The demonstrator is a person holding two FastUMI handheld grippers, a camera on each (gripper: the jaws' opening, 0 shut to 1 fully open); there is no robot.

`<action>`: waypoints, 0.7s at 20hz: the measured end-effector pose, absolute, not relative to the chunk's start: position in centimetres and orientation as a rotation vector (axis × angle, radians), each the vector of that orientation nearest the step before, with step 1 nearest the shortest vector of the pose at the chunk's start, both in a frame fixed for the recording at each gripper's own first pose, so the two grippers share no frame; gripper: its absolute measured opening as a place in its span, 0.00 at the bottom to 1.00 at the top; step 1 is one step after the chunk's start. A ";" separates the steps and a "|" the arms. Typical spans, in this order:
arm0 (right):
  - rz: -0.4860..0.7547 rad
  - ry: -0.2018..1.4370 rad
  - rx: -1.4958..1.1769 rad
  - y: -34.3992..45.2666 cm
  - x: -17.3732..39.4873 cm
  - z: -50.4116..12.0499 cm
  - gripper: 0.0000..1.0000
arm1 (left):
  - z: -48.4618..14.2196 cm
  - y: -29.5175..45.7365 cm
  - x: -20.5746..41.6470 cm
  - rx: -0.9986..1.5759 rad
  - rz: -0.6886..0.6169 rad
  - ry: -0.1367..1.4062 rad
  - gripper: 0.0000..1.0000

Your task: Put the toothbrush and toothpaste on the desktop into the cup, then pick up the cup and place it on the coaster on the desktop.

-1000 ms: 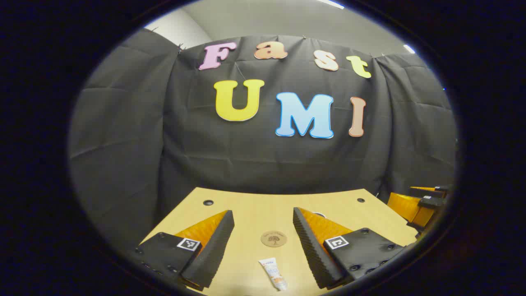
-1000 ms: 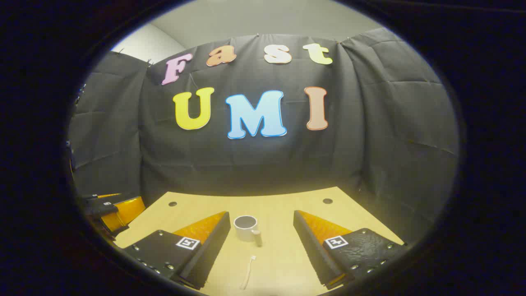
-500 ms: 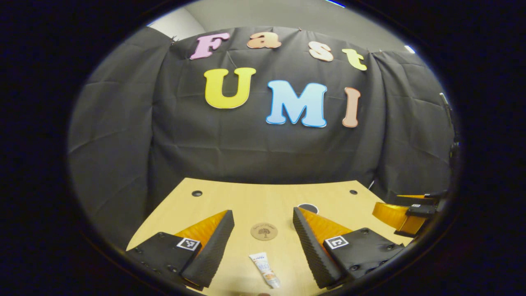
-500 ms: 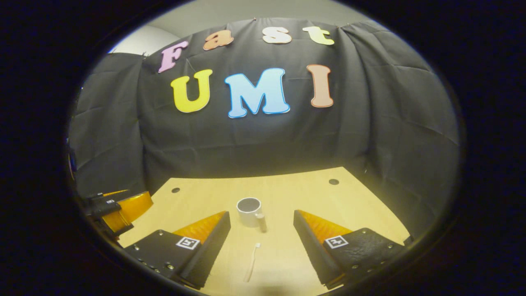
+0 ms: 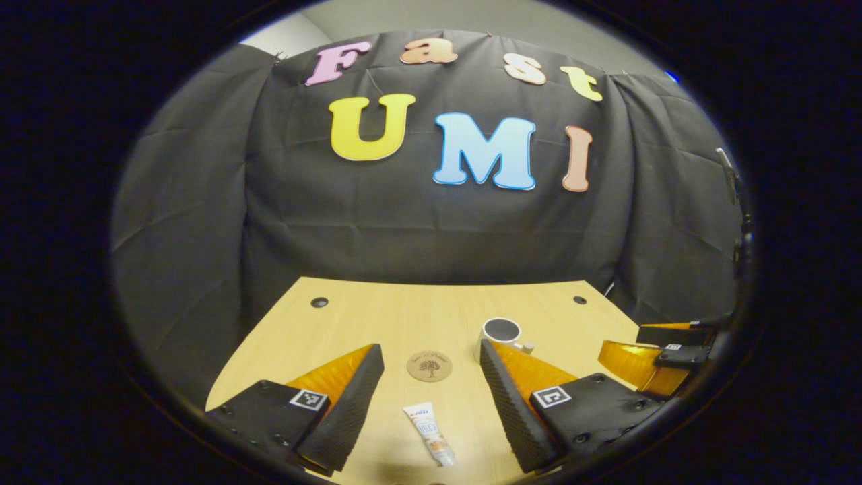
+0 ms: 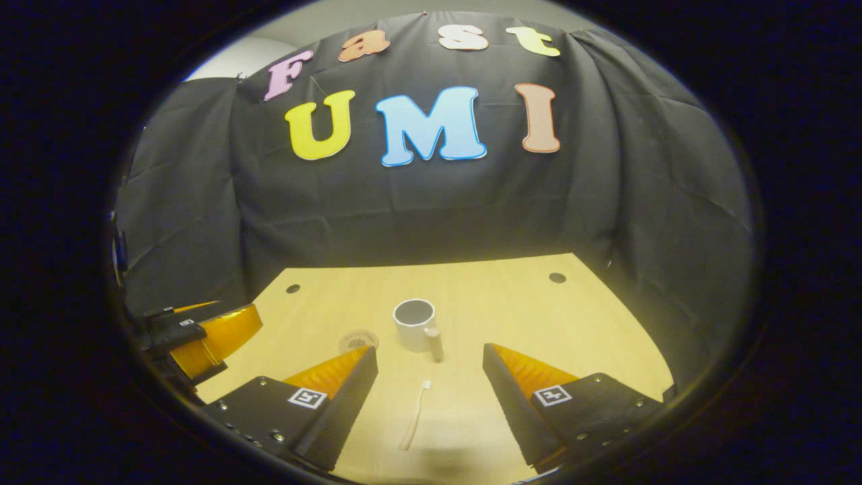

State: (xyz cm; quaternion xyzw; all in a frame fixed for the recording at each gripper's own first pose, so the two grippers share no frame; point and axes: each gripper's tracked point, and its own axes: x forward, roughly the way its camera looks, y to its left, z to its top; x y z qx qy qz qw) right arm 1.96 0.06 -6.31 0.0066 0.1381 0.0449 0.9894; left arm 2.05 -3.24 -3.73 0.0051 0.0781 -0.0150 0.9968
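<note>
A white toothpaste tube (image 5: 428,433) lies flat on the wooden desk, between the fingers of my open left gripper (image 5: 431,367) and near their base. Beyond it sits a round brown coaster (image 5: 429,366), seen again as the coaster (image 6: 357,339) in the right gripper view. A white cup (image 6: 415,324) with a handle stands upright and empty ahead of my open right gripper (image 6: 429,360); the cup (image 5: 502,331) also peeks over the left gripper's right finger. A white toothbrush (image 6: 415,422) lies on the desk between the right gripper's fingers. Neither gripper touches anything.
The desk (image 6: 512,306) has small dark holes near its far corners (image 5: 319,302) (image 6: 557,277) and ends at the black cloth wall. The other gripper appears at the right edge (image 5: 663,357) of the left gripper view and the left edge (image 6: 195,333) of the right gripper view.
Both grippers have risen and tilted down, so more of the desk shows. The cup and coaster have come further into view. Nothing on the desk has moved.
</note>
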 end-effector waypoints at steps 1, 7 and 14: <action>0.090 0.300 0.006 -0.1 2.2 -7.0 0.95 | -4.2 -3.2 2.2 0.011 -0.026 0.171 0.94; 0.106 0.580 -0.011 0.6 2.9 -13.8 0.96 | -11.6 -2.3 4.2 -0.016 0.012 0.428 0.94; 0.087 0.918 0.026 1.4 3.9 -21.6 0.97 | -23.2 -1.9 4.7 -0.099 0.015 0.849 0.95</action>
